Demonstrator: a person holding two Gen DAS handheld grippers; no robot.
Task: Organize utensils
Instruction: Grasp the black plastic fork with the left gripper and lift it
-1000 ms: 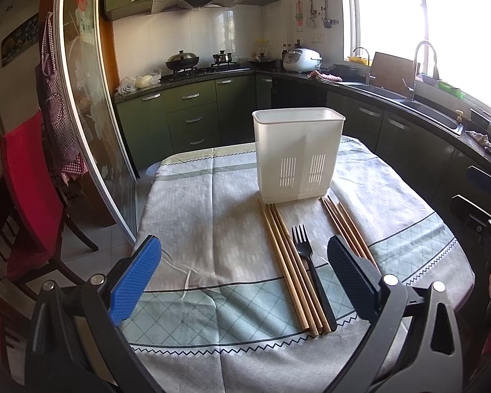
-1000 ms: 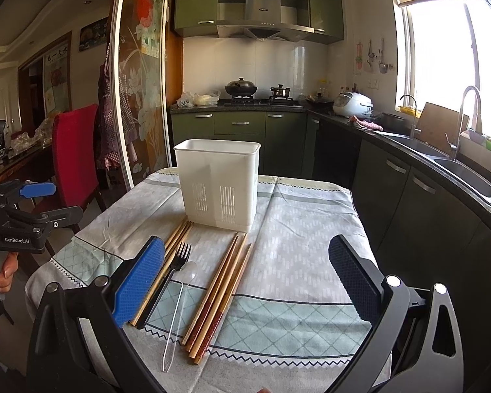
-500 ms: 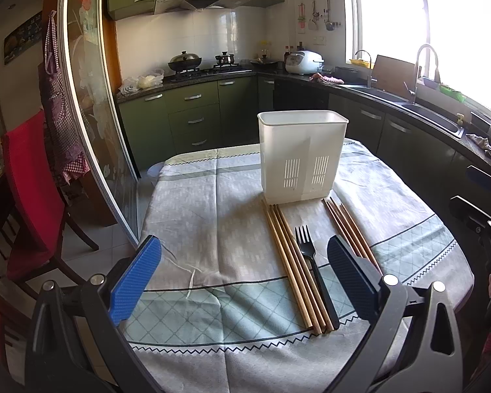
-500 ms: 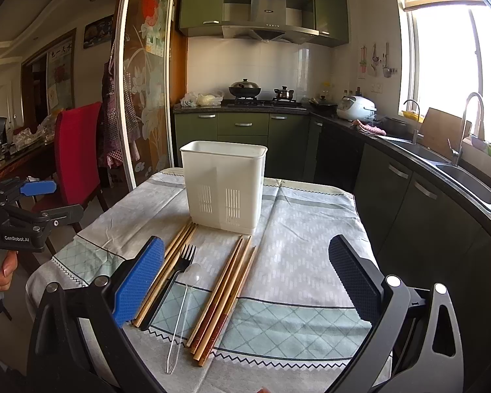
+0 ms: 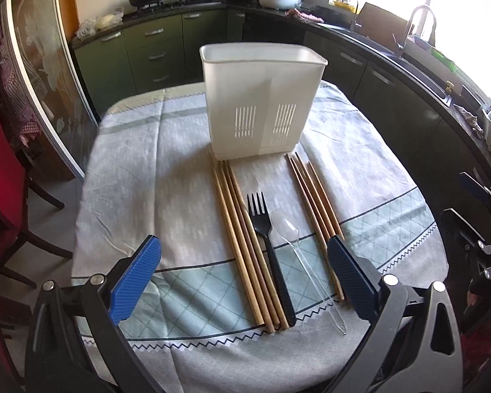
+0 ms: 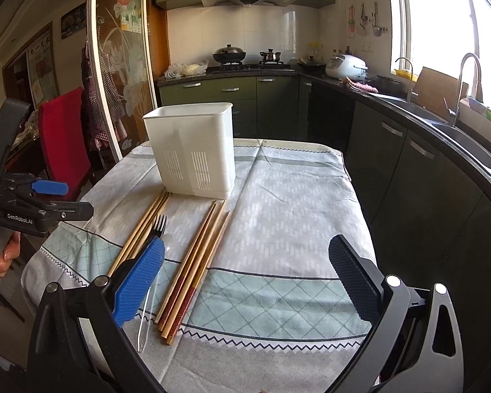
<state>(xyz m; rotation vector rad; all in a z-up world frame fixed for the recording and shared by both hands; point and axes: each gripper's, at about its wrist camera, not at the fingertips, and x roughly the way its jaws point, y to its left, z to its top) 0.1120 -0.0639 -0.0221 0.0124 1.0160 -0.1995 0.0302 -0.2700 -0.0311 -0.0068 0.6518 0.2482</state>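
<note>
A pale patterned tablecloth (image 5: 167, 163) covers the table, with dark green kitchen cabinets (image 6: 229, 90), a white rice cooker (image 6: 345, 65) and a red chair (image 6: 63, 137) behind.

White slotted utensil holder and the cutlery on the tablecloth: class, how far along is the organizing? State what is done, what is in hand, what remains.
Done: nothing visible; no handle rises above the rim of the white slotted plastic utensil holder.
In hand: nothing. The left tongs and right tongs are open and empty.
Left: two bundles of wooden chopsticks, the black plastic fork and the clear plastic spoon, all flat on the cloth.
</note>
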